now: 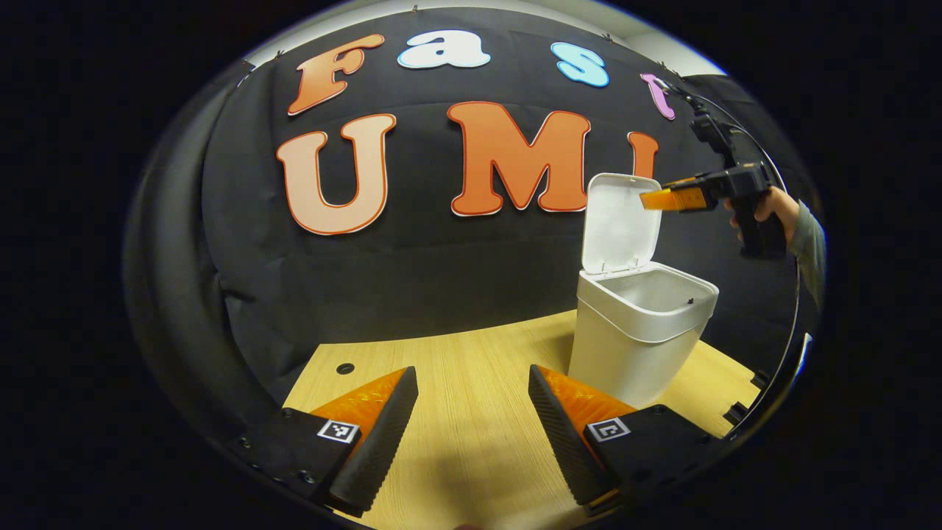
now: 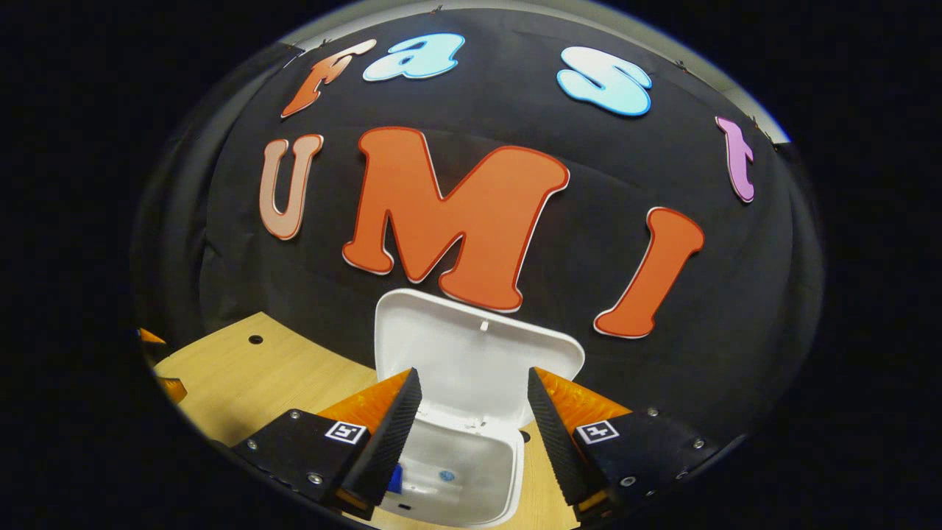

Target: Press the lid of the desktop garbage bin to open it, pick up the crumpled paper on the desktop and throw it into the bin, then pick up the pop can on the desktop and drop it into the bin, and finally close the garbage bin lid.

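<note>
The white bin (image 1: 639, 335) stands upright on the wooden desk (image 1: 471, 412), near its right edge in the left gripper view; its long axis runs straight up, mouth open to the top; the lid (image 1: 618, 224) is swung up on its hinge and stands nearly vertical, inner face turned toward the opening. The left gripper (image 1: 472, 423) hovers low over the bare desk beside the bin, fingers spread wide with nothing between them. The right gripper (image 2: 471, 434), held by a hand (image 1: 769, 210), sits above the bin by the lid's top edge, fingers parted and empty; between them a small blue thing (image 2: 396, 478) lies in the bin.
</note>
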